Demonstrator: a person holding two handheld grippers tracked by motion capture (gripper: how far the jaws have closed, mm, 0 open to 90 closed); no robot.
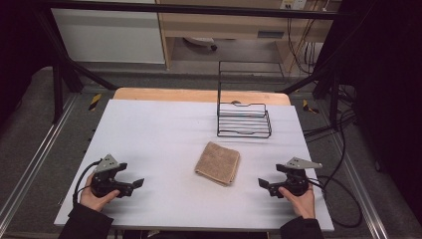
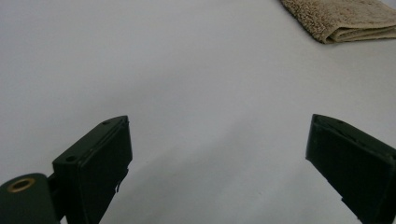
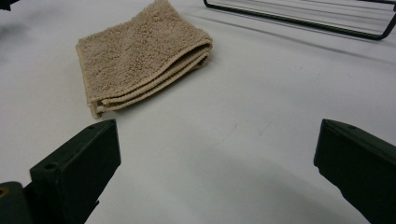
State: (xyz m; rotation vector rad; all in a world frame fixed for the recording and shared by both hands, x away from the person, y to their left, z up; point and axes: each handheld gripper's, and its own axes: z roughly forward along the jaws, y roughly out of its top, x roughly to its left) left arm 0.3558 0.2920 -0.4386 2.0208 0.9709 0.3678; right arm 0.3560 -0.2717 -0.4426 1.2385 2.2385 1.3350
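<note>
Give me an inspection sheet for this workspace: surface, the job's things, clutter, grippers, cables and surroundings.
Surface: white table top, bare apart from the items below; a wooden edge shows along its far side.
Job's things: folded tan towel lies flat near the middle, folded edges toward the right gripper; black wire rack stands beyond it, apart from it, with nothing in it.
Clutter: nothing seen.
Grippers: left gripper and right gripper are each held low at the near corners, pointing inward, jaws open, nothing between them.
Cables: a black cable loops off the table's right edge from the right gripper; a shorter one curls beside the left.
Surroundings: black metal frame, grey floor, pale cabinets behind.
</note>
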